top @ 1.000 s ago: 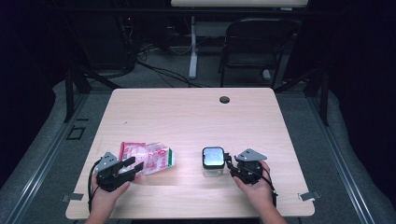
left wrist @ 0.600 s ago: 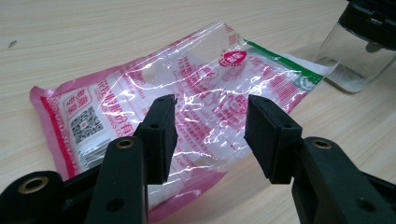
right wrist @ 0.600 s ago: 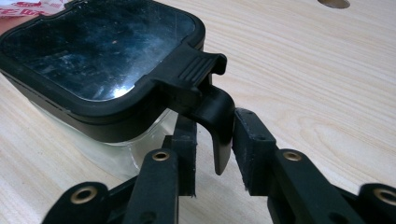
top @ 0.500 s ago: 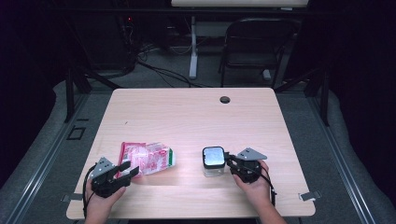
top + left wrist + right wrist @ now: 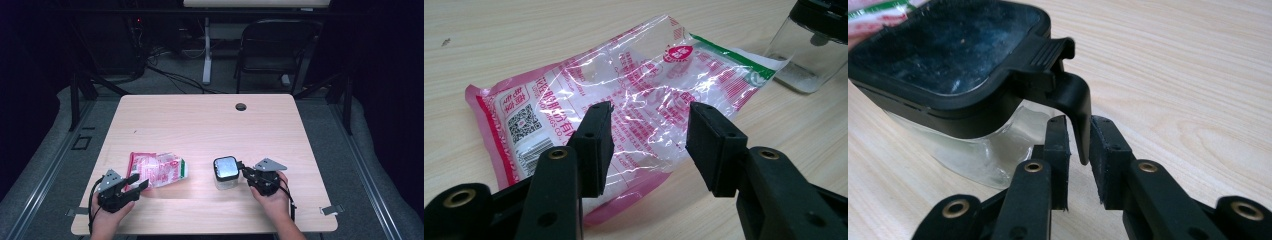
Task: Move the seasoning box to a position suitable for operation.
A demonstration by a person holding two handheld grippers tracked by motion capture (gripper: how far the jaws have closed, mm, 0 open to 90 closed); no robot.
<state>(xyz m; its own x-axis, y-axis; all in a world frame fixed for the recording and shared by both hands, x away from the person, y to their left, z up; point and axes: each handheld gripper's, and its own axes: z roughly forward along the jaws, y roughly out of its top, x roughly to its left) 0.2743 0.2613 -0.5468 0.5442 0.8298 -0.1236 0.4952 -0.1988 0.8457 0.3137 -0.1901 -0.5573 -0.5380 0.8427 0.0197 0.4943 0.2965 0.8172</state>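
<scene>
Left gripper (image 5: 134,183): it now sits lower and nearer the table's front edge, pulled back from the pink bag (image 5: 157,169); its tips reach only the bag's near edge.
Right gripper (image 5: 1079,150): its jaws have just been closing, with the black latch (image 5: 1073,107) of the jar's lid between them.

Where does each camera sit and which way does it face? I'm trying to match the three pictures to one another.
High view: above the person's side, looking forward and down on the table; both hands show, holding the left gripper and right gripper.
Left gripper view: rides the left gripper, looking between its open jaws at the pink bag.
Right gripper view: rides the right gripper, its jaws, just closing, astride the latch tab of the jar.
Shared: bag and jar appear in all three.
</scene>
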